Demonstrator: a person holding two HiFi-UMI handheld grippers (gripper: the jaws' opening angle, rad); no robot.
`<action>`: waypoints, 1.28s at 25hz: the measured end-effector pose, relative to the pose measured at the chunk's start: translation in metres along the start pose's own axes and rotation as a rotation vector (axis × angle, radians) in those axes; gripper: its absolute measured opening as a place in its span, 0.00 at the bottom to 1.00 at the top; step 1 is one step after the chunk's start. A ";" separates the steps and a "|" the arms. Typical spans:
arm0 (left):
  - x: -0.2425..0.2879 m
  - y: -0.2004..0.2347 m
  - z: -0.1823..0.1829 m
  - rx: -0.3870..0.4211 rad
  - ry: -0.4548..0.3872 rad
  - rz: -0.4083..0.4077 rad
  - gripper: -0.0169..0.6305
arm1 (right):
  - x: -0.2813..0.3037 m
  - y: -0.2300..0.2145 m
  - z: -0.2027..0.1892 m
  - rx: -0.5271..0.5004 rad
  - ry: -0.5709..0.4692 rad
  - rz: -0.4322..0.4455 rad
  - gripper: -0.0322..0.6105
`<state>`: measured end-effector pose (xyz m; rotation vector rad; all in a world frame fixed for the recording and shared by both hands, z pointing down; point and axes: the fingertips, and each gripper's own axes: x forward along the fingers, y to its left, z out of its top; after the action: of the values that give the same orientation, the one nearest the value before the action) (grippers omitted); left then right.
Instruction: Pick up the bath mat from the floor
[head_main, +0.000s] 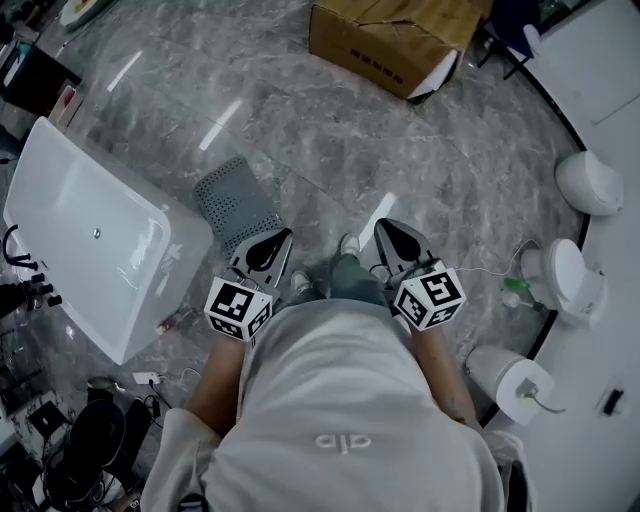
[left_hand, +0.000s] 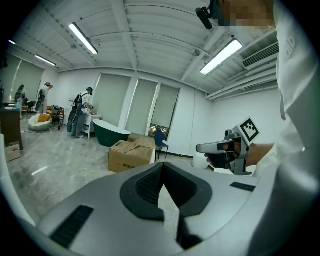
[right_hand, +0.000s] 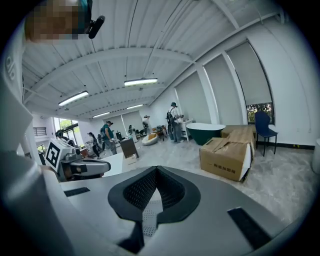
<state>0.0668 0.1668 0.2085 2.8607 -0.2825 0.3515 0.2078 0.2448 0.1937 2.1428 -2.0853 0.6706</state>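
A grey bath mat (head_main: 235, 200) lies flat on the marble floor, just beside the corner of a white bathtub (head_main: 60, 170). It is clear of both sets of fingers. The left gripper (head_main: 270, 242) is held in the air over the mat's near edge, just off that same bathtub corner, and does not touch the mat. Its jaws are closed tip to tip with nothing between them.

The right gripper (head_main: 395, 232) is level with the left and farther from the bathtub. Its jaws are fully closed and it holds nothing.

The person stands upright with both forearms bent forward at waist height. The two grippers point ahead, side by side, with the person's shoes showing between them.

The count is one mat, one white bathtub, two grippers and one cardboard box (head_main: 385, 40). The box sits well apart from the bathtub across the open floor. Three white fixtures, apparently toilets (head_main: 590, 182), line the curved platform on the side of the person away from the bathtub.
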 end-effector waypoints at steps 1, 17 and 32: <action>0.000 0.007 0.001 -0.009 0.000 0.011 0.05 | 0.008 -0.001 0.002 0.007 0.005 0.006 0.09; 0.079 0.089 0.049 -0.059 -0.039 0.292 0.05 | 0.138 -0.077 0.065 -0.049 0.078 0.269 0.09; 0.051 0.124 0.018 -0.222 -0.065 0.692 0.05 | 0.233 -0.063 0.051 -0.092 0.246 0.602 0.09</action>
<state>0.0923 0.0362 0.2321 2.4725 -1.2423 0.3178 0.2769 0.0143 0.2466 1.2879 -2.5506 0.8108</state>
